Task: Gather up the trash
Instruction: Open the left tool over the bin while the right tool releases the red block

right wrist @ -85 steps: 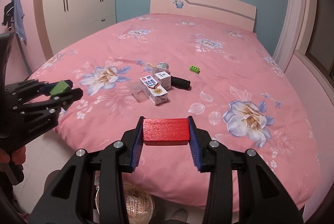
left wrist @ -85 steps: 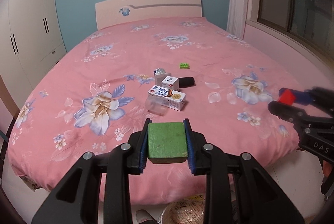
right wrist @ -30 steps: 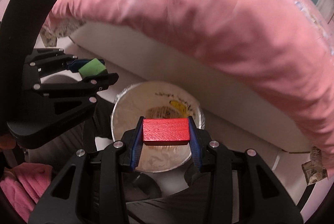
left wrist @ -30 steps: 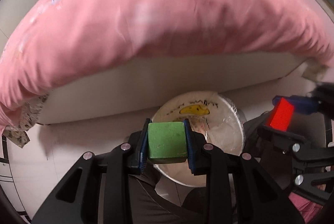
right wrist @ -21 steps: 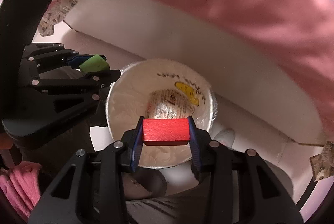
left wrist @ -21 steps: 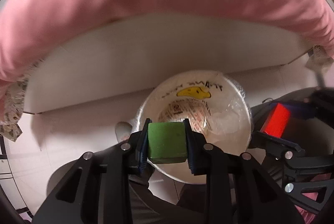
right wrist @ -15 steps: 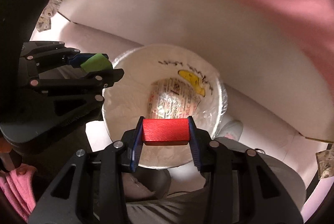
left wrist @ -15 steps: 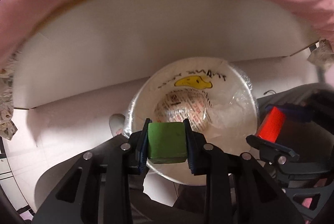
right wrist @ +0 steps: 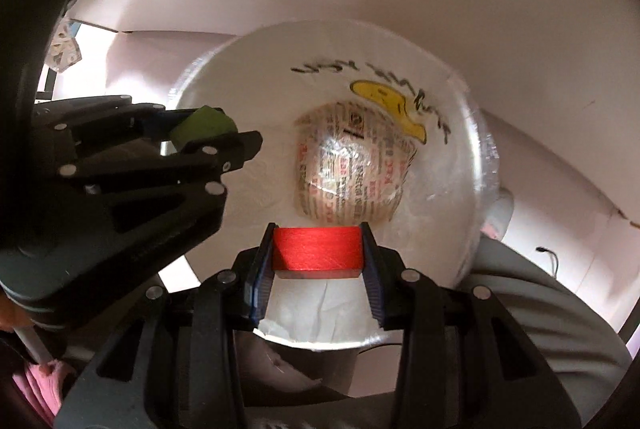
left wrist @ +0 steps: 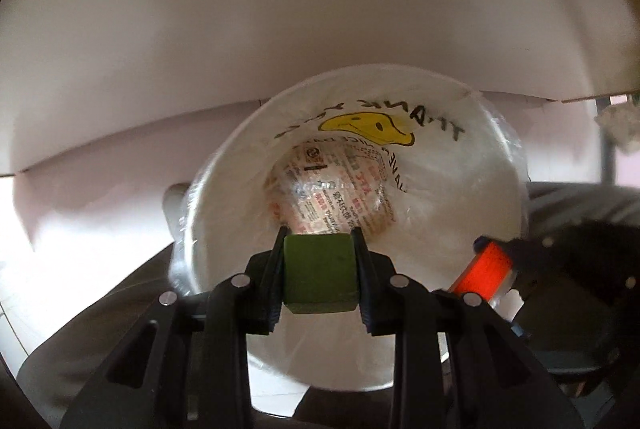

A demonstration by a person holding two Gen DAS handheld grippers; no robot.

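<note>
Both loads sit over the lined trash bin [left wrist: 496, 165]: your left hand-held gripper [left wrist: 319, 274] is clamped on the green block [left wrist: 319, 271], and your right hand-held gripper [right wrist: 318, 261] is clamped on the red block [right wrist: 318, 249], each just ahead of its camera and above the bin's mouth. You look to be at the drop step, with a printed wrapper [right wrist: 348, 181] already lying at the bottom, beyond both fingertips. Next, spread each pair of jaws while the blocks hang inside the rim so both fall in.
</note>
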